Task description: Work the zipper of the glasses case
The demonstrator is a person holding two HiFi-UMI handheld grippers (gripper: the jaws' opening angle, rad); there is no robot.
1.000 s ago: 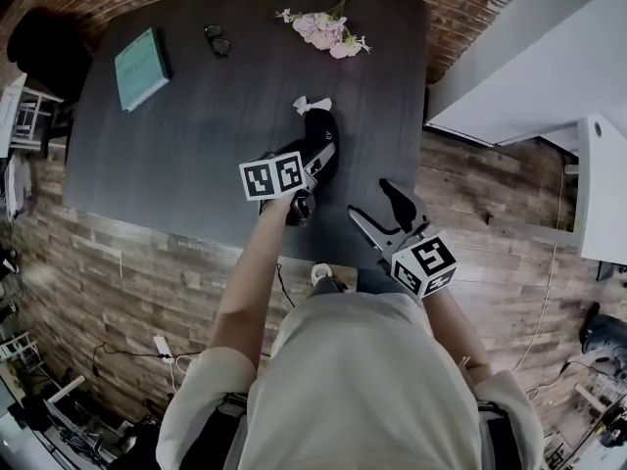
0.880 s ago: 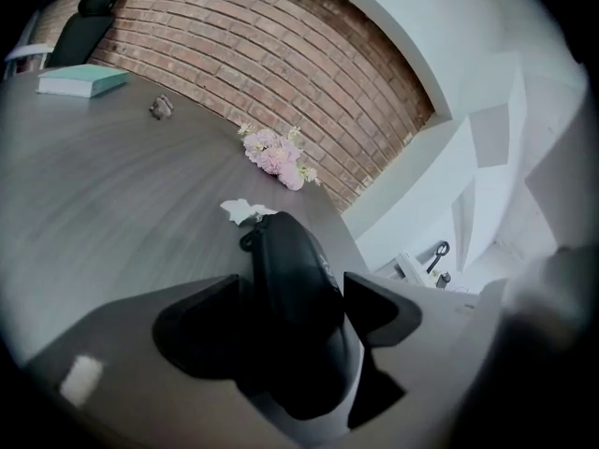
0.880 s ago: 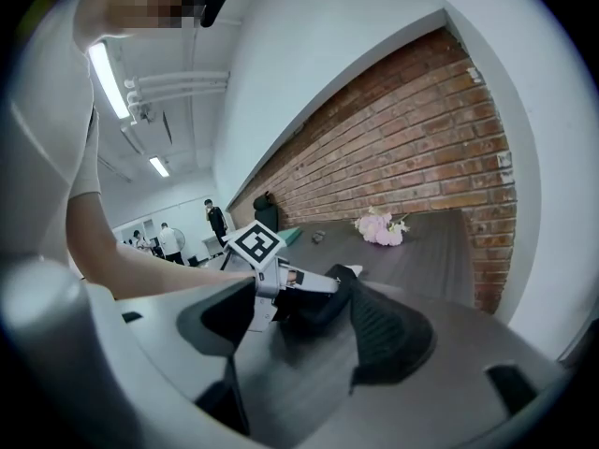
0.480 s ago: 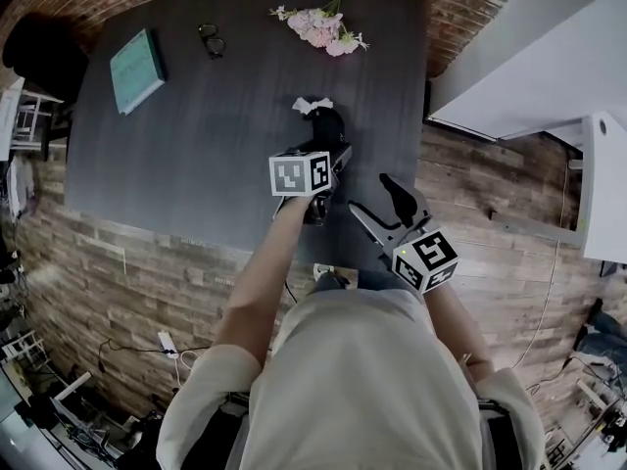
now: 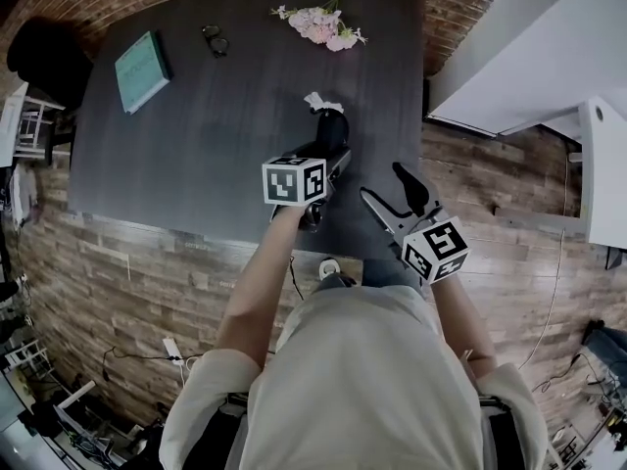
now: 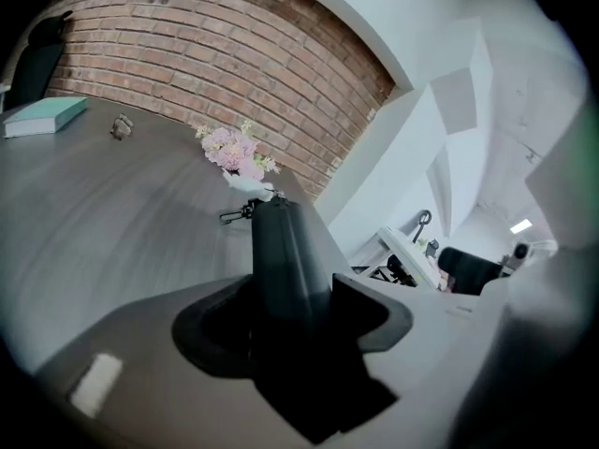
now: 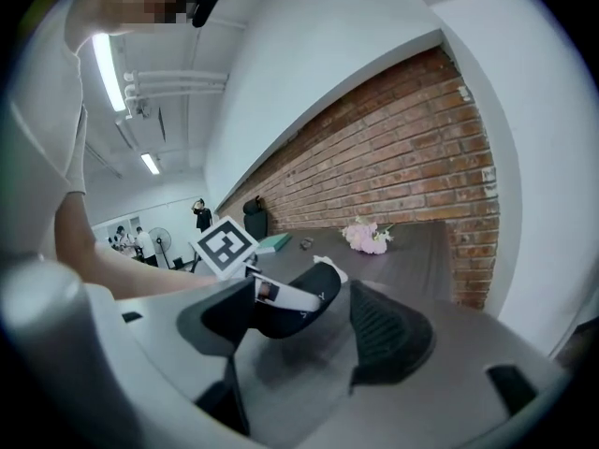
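The black glasses case (image 5: 331,125) lies on the dark bench (image 5: 196,145), toward its near right part, with its long side running away from the person. A small white cloth (image 5: 321,101) touches its far end. The left tongs (image 5: 326,155) point down at the case's near end; their jaws have just been closing with the case between them, and in the left gripper view its dark body fills the gap from one jaw to the other, so they grip it. In that view a small metal zipper pull (image 6: 234,215) sticks out to the left at the case's far tip. The right tongs (image 5: 392,192) hover just beside the case, at the bench's near edge, with jaws wide apart and nothing between them. Far across the bench lie pink flowers (image 5: 321,25), a pair of glasses (image 5: 216,39) and a teal book (image 5: 142,70).
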